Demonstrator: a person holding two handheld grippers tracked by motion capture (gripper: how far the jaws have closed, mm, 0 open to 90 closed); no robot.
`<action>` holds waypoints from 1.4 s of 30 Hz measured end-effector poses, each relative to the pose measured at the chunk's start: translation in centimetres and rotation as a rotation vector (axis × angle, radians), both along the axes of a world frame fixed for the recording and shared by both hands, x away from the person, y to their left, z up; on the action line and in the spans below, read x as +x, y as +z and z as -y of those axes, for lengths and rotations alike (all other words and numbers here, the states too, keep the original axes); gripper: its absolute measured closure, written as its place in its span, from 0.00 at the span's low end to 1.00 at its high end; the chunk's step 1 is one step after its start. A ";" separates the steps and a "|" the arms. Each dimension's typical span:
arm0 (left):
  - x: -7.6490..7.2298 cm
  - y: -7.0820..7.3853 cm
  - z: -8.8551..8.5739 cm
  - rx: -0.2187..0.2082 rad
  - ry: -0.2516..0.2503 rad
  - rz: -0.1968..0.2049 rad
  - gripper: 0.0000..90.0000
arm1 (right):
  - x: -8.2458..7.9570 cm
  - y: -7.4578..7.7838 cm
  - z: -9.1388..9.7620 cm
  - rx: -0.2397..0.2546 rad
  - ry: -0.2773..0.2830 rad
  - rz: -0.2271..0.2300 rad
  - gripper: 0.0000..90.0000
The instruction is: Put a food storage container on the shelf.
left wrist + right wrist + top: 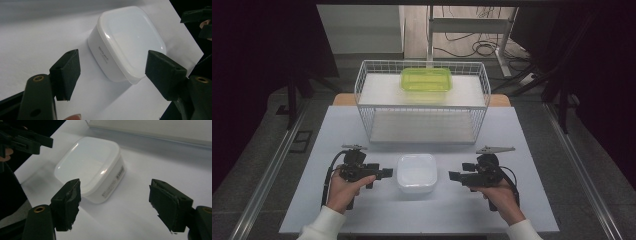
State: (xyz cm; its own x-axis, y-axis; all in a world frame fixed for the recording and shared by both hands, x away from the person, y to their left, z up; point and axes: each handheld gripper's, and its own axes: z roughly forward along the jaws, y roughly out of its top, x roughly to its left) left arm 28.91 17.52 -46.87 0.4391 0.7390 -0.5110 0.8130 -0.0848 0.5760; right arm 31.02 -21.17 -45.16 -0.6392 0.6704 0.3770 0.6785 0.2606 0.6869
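Note:
A white lidded container (416, 172) sits on the pale table between my two grippers. My left gripper (385, 173) lies level just left of it, jaws pointing at its side. In the left gripper view this gripper (112, 52) stands open, and the container (130, 37) lies ahead of the pads, untouched. My right gripper (453, 176) points at the container from the right, a short gap away. In the right gripper view this gripper (115, 181) is open too, with the container (87, 162) ahead and to the left of its pads.
A white wire rack (422, 102) with two shelves stands behind the container. A translucent green lidded box (426, 79) rests on its top shelf. The table's front edge (422, 231) runs close under both forearms. Dark floor and cables lie beyond.

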 end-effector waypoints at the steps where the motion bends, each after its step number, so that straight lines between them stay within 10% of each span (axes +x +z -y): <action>1: 0.1 0.0 0.0 -0.007 0.000 -0.004 0.31 | 0.2 -0.1 -0.2 0.001 -0.002 -0.005 0.29; 14: 1.2 -1.2 0.4 -0.078 0.010 -0.059 0.36 | 2.7 -1.6 -2.1 0.103 -0.047 -0.112 0.42; 35: 2.4 -3.9 0.0 -0.200 0.017 -0.150 0.49 | 3.7 -4.3 -4.0 0.117 -0.002 -0.239 0.58; 42: 2.5 -4.5 1.0 -0.293 -0.031 -0.210 0.69 | 3.9 -5.0 -3.8 0.206 -0.009 -0.334 0.68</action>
